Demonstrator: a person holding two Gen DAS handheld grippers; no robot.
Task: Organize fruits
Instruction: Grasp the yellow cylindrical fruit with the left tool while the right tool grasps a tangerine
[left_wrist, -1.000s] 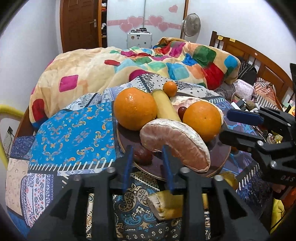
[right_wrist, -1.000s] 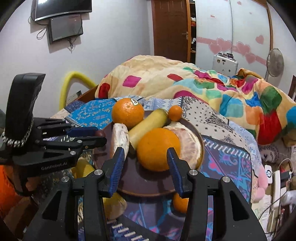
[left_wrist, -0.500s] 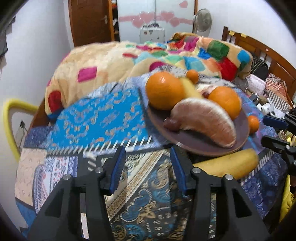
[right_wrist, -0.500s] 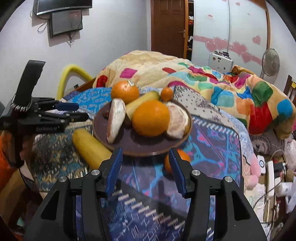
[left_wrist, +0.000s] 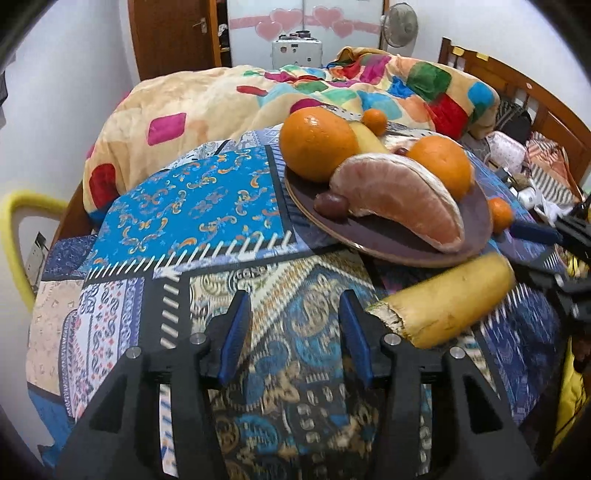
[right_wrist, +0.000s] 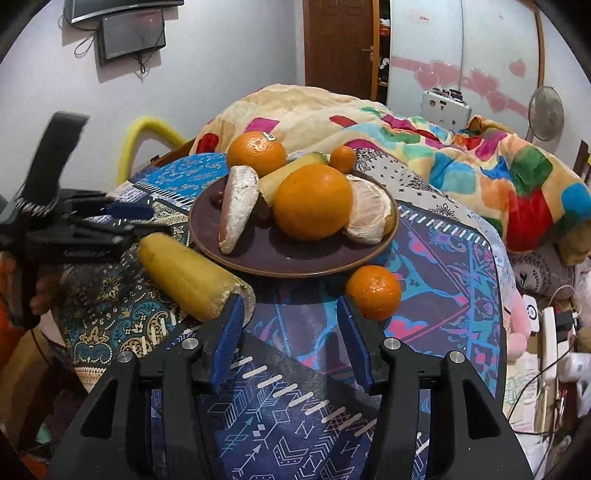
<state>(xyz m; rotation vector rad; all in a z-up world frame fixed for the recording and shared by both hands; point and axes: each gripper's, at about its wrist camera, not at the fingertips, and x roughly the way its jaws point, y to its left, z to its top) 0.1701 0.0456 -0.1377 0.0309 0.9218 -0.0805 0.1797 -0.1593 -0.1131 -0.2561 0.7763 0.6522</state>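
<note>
A brown plate (right_wrist: 280, 254) (left_wrist: 373, 240) on the patterned cloth holds two oranges (right_wrist: 312, 201) (left_wrist: 317, 146), pomelo segments (right_wrist: 238, 205) (left_wrist: 402, 199), a yellow fruit piece, a small tangerine and dark grapes (left_wrist: 330, 203). A yellow banana-like piece (right_wrist: 192, 275) (left_wrist: 447, 302) lies on the cloth beside the plate. A small tangerine (right_wrist: 373, 291) (left_wrist: 499, 215) lies on the cloth by the plate's other side. My left gripper (left_wrist: 295, 332) is open and empty, short of the plate. My right gripper (right_wrist: 290, 332) is open and empty, between banana piece and tangerine.
The table is covered by a blue patterned patchwork cloth (left_wrist: 184, 210). A bed with a colourful quilt (right_wrist: 461, 158) lies behind it. A yellow chair back (left_wrist: 14, 229) stands at the left. Cables and clutter (right_wrist: 554, 332) lie to the right.
Both grippers have pulled back from the plate. The left one has opened wider. The banana piece and loose tangerine on the cloth have come into fuller view.
</note>
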